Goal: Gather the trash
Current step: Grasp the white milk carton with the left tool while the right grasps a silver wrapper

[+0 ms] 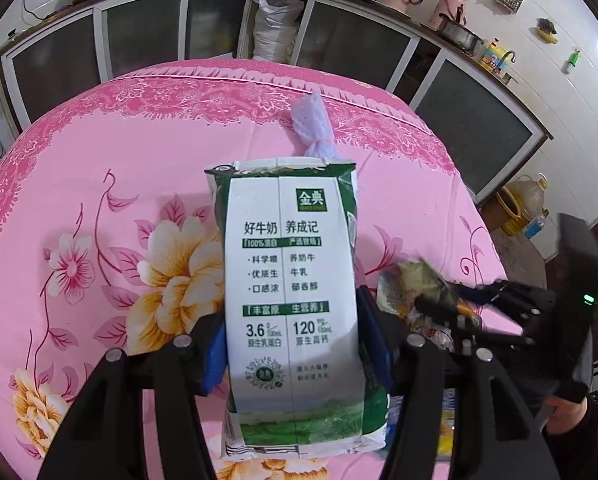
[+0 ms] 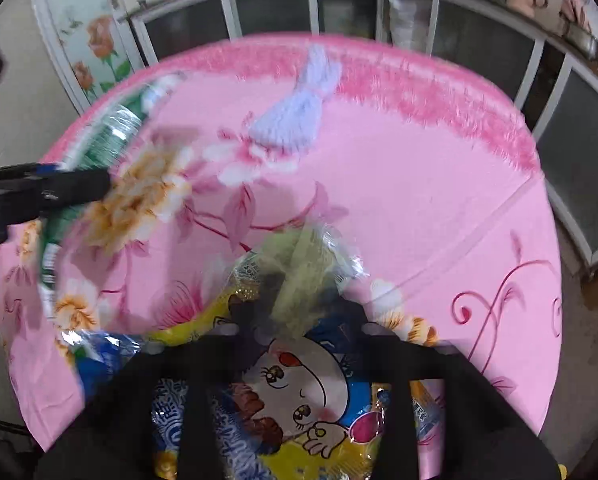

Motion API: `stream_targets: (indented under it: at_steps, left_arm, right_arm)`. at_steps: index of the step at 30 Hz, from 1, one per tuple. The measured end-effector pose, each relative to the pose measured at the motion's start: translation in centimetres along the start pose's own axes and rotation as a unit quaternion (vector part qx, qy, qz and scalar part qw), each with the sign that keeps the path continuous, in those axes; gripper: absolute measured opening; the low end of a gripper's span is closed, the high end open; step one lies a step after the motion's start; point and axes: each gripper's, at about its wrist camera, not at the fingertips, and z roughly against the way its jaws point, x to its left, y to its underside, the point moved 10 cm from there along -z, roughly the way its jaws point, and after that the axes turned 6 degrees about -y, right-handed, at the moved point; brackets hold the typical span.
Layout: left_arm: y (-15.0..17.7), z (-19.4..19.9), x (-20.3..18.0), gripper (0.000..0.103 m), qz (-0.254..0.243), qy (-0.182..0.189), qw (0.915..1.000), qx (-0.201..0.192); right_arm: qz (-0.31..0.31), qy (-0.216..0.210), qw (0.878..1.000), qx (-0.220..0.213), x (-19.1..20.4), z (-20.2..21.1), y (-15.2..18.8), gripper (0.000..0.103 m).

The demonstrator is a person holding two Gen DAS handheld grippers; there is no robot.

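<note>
Left gripper (image 1: 295, 340) pinches the milk carton (image 1: 291, 300) upright over the table (image 1: 139, 152); right gripper (image 2: 299, 326) clamps a crumpled wrapper (image 2: 299, 276) above a snack bag (image 2: 299, 400). Risks: soft carton may buckle and slip; thin wrapper may pull free. Foam net (image 1: 313, 128) lies uncollected at the far edge.

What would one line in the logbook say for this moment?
left gripper: shut on milk carton | right gripper: shut on snack wrapper | purple foam net: on table

Foam net (image 1: 314, 126) behind milk carton (image 1: 291, 300); wrapper (image 1: 415, 292) right.
</note>
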Motion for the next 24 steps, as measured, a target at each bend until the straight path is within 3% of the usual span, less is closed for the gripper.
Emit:
stream_targets:
  at_steps: [5, 11, 18, 24]
  left_arm:
    - [0.2, 1.0, 0.4, 0.054, 0.002, 0.005, 1.0, -0.008]
    - [1.0, 3.7, -0.1, 0.054, -0.013, 0.013, 0.9994, -0.028]
    - [3.8, 7.3, -2.8, 0.054, -0.042, 0.029, 0.9977, -0.045]
    - [7.9, 8.2, -8.4, 0.054, -0.077, 0.064, 0.9945, -0.03]
  right_arm:
    - [-0.018, -0.032, 0.999, -0.024, 0.3, 2.4, 0.2, 0.014]
    - [-0.042, -0.06, 0.995, -0.067, 0.5, 8.9, 1.4, 0.014]
    - [-0.077, -0.07, 0.99, -0.09, 0.3, 14.5, 7.7, 0.014]
    - [-0.122, -0.055, 0.985, -0.112, -1.6, 18.4, 14.4, 0.015]
